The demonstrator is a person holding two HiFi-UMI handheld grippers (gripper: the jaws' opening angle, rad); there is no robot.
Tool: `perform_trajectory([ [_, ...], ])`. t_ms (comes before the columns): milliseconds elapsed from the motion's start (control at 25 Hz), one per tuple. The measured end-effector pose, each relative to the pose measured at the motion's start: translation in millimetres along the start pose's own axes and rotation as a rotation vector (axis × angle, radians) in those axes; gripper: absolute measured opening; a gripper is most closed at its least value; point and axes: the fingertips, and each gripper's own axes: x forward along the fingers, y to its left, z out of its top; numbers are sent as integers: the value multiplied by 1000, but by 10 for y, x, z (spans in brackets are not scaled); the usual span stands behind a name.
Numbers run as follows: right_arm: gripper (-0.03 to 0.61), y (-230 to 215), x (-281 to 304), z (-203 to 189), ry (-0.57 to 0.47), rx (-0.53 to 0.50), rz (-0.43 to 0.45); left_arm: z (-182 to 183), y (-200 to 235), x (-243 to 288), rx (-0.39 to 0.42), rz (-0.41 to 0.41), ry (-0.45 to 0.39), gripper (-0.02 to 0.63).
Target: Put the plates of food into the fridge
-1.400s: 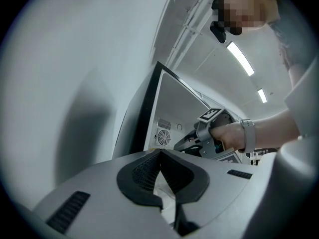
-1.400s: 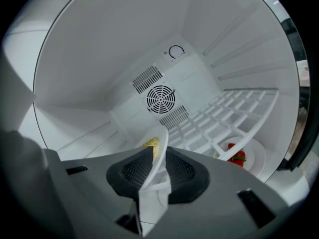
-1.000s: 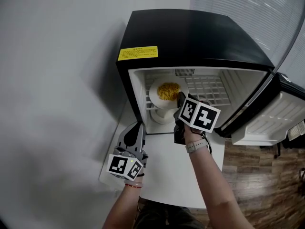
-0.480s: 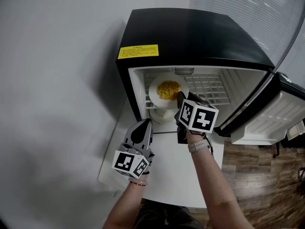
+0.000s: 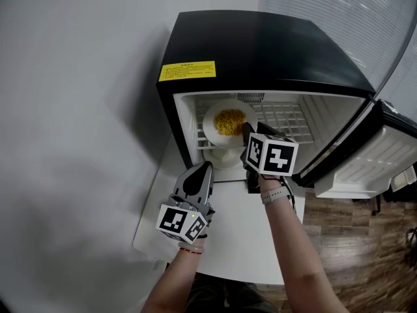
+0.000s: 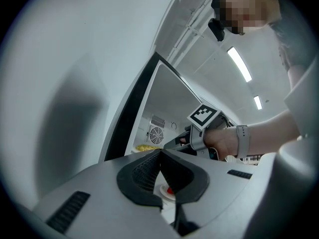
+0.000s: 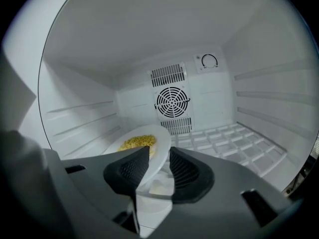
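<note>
A white plate [image 7: 160, 142] of yellow food sits inside the open fridge [image 5: 260, 51], on its left side, between the opening jaws of the right gripper [image 7: 159, 157]. The left gripper [image 5: 206, 168], its jaws together, hangs just outside the fridge.

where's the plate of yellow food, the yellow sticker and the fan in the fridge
plate of yellow food [image 5: 208, 128], head view, left rim of the plate
yellow sticker [image 5: 187, 71], head view, middle of the label
fan [image 7: 172, 102], right gripper view, centre of the round grille
</note>
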Motion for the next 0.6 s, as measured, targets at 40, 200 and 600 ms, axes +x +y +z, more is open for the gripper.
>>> perform_trajectory([
  [40, 106, -23, 4, -12, 8, -6, -11, 11, 6, -5, -1, 2, 0, 6],
  [200, 118, -42, 46, -51, 30, -83, -40, 35, 43, -23, -6, 10, -3, 6],
  [600, 178, -26, -8, 28, -46, -118, -50, -2, 106, -74, -12, 15, 0, 6],
])
